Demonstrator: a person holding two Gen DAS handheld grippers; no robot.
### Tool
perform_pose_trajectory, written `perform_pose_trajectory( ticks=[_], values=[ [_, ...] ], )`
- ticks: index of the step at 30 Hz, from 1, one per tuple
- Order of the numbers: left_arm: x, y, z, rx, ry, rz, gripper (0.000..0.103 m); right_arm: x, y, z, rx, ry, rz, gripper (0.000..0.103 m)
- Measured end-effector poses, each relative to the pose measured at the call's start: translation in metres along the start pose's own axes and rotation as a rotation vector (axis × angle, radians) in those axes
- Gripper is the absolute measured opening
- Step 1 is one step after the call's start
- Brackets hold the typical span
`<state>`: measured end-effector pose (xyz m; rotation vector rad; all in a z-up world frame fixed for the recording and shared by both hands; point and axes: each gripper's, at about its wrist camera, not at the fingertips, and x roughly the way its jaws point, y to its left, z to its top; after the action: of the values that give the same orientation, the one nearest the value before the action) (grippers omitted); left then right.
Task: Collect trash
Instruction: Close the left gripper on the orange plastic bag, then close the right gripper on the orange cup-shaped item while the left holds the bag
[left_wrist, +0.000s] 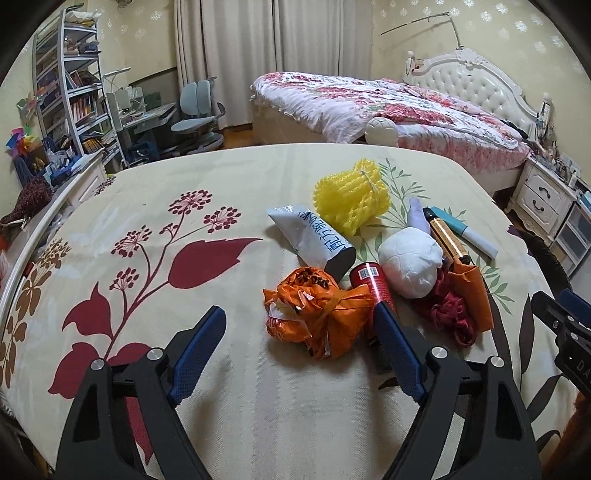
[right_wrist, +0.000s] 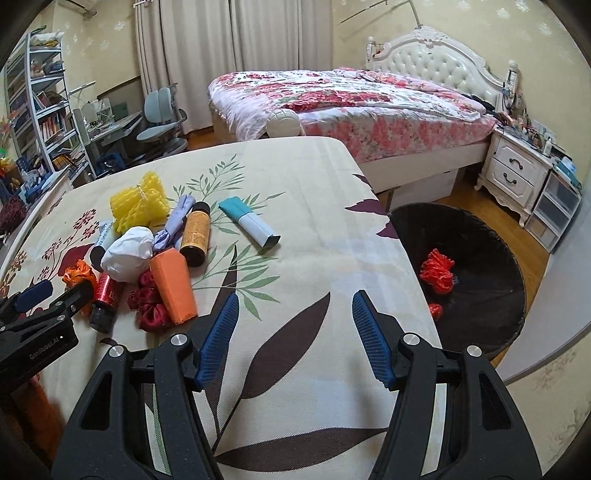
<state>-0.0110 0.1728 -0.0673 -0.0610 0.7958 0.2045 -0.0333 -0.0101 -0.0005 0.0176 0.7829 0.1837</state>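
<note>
A crumpled orange bag (left_wrist: 317, 314) lies on the flowered tablecloth (left_wrist: 147, 258) between the wide-apart jaws of my left gripper (left_wrist: 299, 314), which is open; its left pad stands well clear of the bag. Beside the bag are a red can (left_wrist: 373, 284), a white wad (left_wrist: 410, 262), an orange carton (left_wrist: 474, 295), dark red netting (left_wrist: 450, 314), an amber bottle (right_wrist: 195, 236), a teal-and-white box (right_wrist: 251, 225) and yellow foam netting (right_wrist: 138, 203). My right gripper (right_wrist: 295, 297) hovers open over bare cloth, holding nothing. A black bin (right_wrist: 491, 258) off the table's right edge contains red netting (right_wrist: 437, 271).
A grey-white box (left_wrist: 314, 240) and a lilac cloth (right_wrist: 177, 221) lie in the pile. Beyond the table are a bed (right_wrist: 351, 99), a white nightstand (right_wrist: 513, 173), an office chair (right_wrist: 162, 122) and bookshelves (left_wrist: 70, 85). The table edge runs next to the bin.
</note>
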Motion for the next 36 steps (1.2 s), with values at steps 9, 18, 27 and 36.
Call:
perform_pose_trajectory(
  ticks=[9,18,27,36],
  values=[
    [0.003,0.004,-0.003,-0.010,0.037,-0.080,0.059,0.002,0.014,-0.002,-0.026,0.012,0.026,0.062],
    [-0.013,0.009,-0.008,0.007,-0.002,-0.074,0.059,0.001,0.037,0.002,-0.071,0.015,0.078,0.062],
    [-0.013,0.029,-0.007,-0.030,-0.003,-0.038,0.059,0.010,0.060,0.005,-0.111,0.038,0.123,0.055],
    [-0.010,0.036,-0.007,-0.042,-0.001,-0.037,0.059,0.026,0.065,0.007,-0.115,0.077,0.137,0.035]
  ],
)
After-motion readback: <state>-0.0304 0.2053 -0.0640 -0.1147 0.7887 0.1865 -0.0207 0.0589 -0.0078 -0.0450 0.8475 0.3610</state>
